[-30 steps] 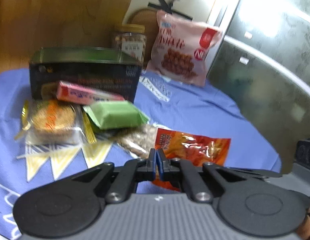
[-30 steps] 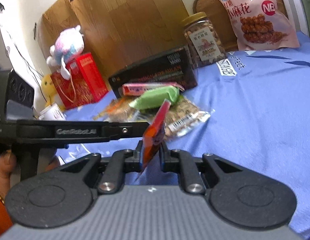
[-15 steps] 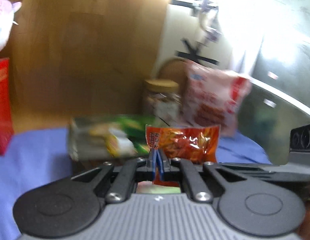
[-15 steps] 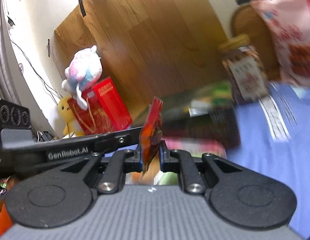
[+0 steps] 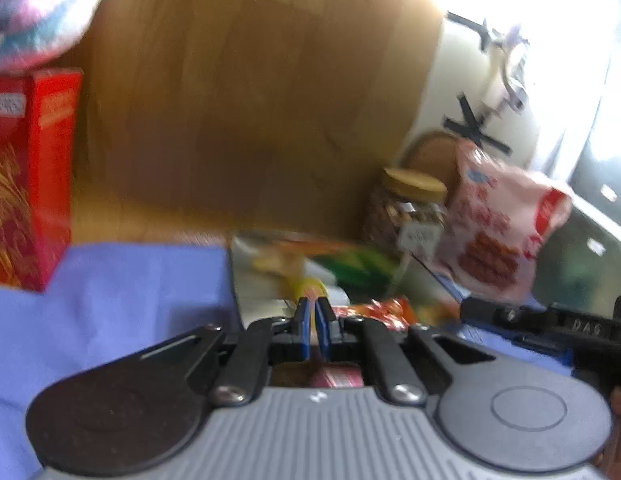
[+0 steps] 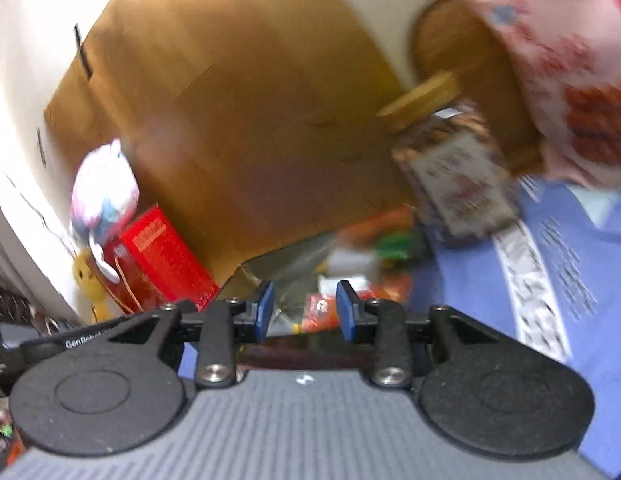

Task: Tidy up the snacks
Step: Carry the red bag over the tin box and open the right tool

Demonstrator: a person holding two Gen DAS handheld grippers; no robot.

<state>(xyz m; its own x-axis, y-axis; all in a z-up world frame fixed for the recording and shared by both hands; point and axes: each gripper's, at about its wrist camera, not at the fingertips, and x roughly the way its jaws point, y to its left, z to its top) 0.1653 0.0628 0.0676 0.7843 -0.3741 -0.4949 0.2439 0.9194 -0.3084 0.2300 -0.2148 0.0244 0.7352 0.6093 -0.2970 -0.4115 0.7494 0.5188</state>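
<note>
The orange snack packet [image 5: 374,311] lies low inside the open dark tin box [image 5: 254,280], among blurred green and yellow packs. My left gripper [image 5: 315,320] is shut, its fingertips just left of the packet's end; whether they pinch its corner is not clear. In the right wrist view the right gripper [image 6: 304,312] has its jaws opening, blue pads apart. The packet [image 6: 324,312] shows in the gap beyond them, untouched by either pad, inside the box [image 6: 278,264]. The right gripper's arm [image 5: 550,324] crosses the left wrist view at the right.
A nut jar with a yellow lid [image 5: 410,216] and a pink snack bag [image 5: 498,232] stand behind the box. A red carton [image 5: 26,184] with a plush toy [image 5: 38,12] on it is at the left. Blue cloth [image 5: 130,288] covers the table; a wooden panel rises behind.
Both grippers carried the orange packet up from the cloth and over to the box. The right gripper has let go and the packet has dropped into the box.
</note>
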